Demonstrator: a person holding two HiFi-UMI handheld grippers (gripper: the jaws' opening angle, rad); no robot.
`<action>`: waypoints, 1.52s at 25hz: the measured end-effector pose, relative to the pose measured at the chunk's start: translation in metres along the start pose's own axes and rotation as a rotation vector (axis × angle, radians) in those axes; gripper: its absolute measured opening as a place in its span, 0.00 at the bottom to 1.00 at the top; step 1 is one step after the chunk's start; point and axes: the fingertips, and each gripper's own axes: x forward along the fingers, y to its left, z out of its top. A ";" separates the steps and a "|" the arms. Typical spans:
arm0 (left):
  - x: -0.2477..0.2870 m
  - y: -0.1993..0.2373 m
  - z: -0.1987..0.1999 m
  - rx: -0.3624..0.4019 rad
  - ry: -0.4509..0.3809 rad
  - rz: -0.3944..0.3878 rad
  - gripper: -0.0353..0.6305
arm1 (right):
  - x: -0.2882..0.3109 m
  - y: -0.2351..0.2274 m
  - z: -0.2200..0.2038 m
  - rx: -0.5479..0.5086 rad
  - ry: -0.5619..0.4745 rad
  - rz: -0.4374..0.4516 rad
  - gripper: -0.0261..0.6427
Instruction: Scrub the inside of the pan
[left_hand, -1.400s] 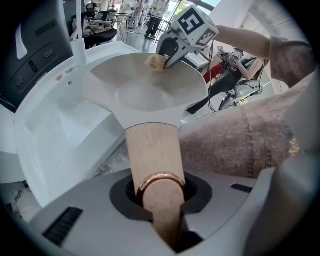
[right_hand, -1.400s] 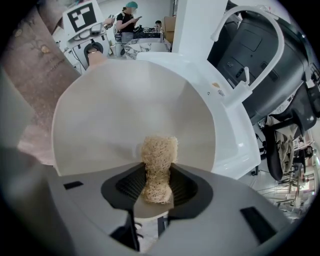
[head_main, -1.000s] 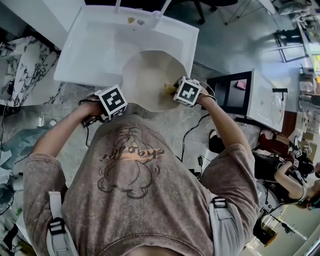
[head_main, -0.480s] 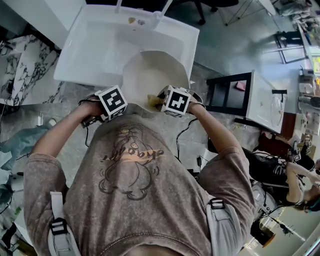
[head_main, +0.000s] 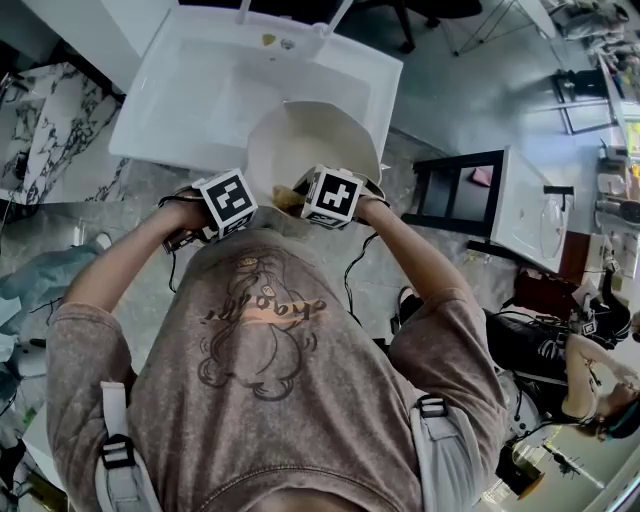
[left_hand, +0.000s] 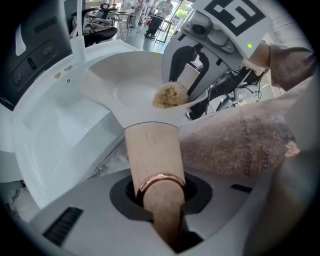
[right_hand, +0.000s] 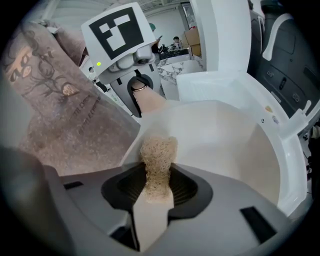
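Note:
A cream-white pan (head_main: 315, 145) is held over the white sink (head_main: 200, 90), its bowl (right_hand: 225, 145) tilted toward me. Its wooden handle (left_hand: 152, 160) with a copper ring runs into my left gripper (left_hand: 160, 200), which is shut on it; this gripper (head_main: 225, 205) shows at the pan's near left. My right gripper (right_hand: 156, 192) is shut on a tan loofah scrubber (right_hand: 157, 160), which presses on the pan's inner wall near the handle side. The scrubber (left_hand: 170, 95) and the right gripper (head_main: 330, 195) sit at the pan's near rim.
The sink's tap (head_main: 335, 18) stands at the far edge, with a drain (head_main: 288, 43) beside it. A marble counter (head_main: 50, 150) lies to the left. A black stand (head_main: 455, 190) and a white unit (head_main: 530, 200) are to the right, with cables on the floor.
My right gripper with the scrubber has slid left along the pan's near side, toward the handle and the left gripper. The left gripper and pan have stayed put.

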 end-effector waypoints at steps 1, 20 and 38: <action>0.000 0.000 0.000 0.000 0.000 -0.001 0.18 | 0.001 -0.002 0.004 0.010 -0.012 0.001 0.27; -0.002 -0.003 0.004 0.020 0.001 -0.040 0.19 | 0.015 -0.072 0.058 0.068 -0.114 -0.176 0.27; -0.001 -0.008 0.003 0.019 -0.006 -0.047 0.20 | 0.016 -0.161 0.047 0.177 -0.128 -0.437 0.27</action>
